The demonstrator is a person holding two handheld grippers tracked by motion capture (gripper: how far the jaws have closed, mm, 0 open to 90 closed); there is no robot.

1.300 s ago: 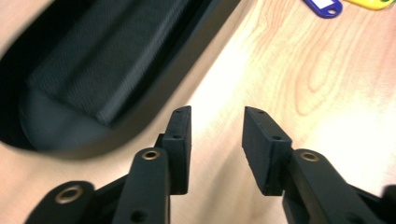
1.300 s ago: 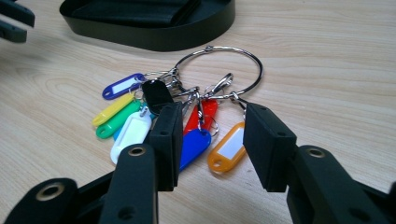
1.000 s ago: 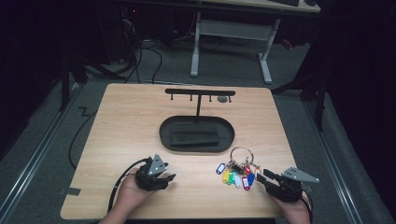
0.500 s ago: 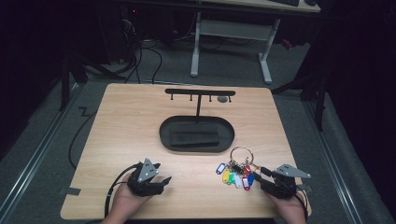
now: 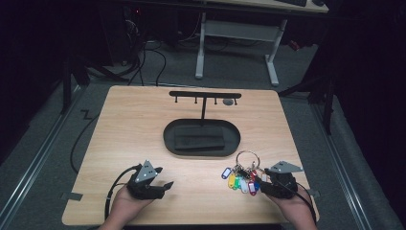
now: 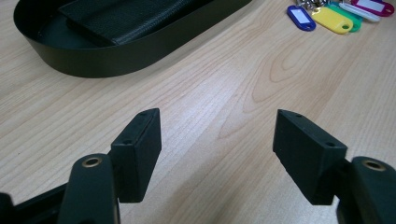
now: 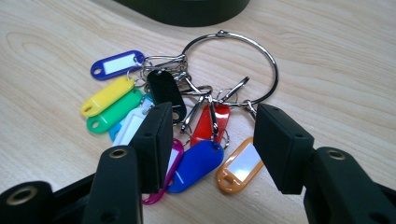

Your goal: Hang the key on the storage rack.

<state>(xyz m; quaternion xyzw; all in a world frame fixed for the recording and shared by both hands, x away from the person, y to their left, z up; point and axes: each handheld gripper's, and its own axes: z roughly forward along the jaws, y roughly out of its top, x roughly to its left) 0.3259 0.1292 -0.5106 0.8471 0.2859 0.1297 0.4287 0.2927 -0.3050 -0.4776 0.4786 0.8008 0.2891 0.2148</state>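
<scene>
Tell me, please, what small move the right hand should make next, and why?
Probably ease the right tongs forward and down, then close on the key ring. The jaws stand open around the bunch of tags, which lies flat on the table, nothing gripped yet. The hook stand looks the likely goal.

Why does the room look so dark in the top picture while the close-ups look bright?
High view: light falls on the pale wooden table, the surrounding floor stays dim, and the bunch of coloured key tags looks small and soft. Left gripper view: a pale sheen on the wood. Right gripper view: tags sharp, the right tongs near the lens slightly blurred.
</scene>
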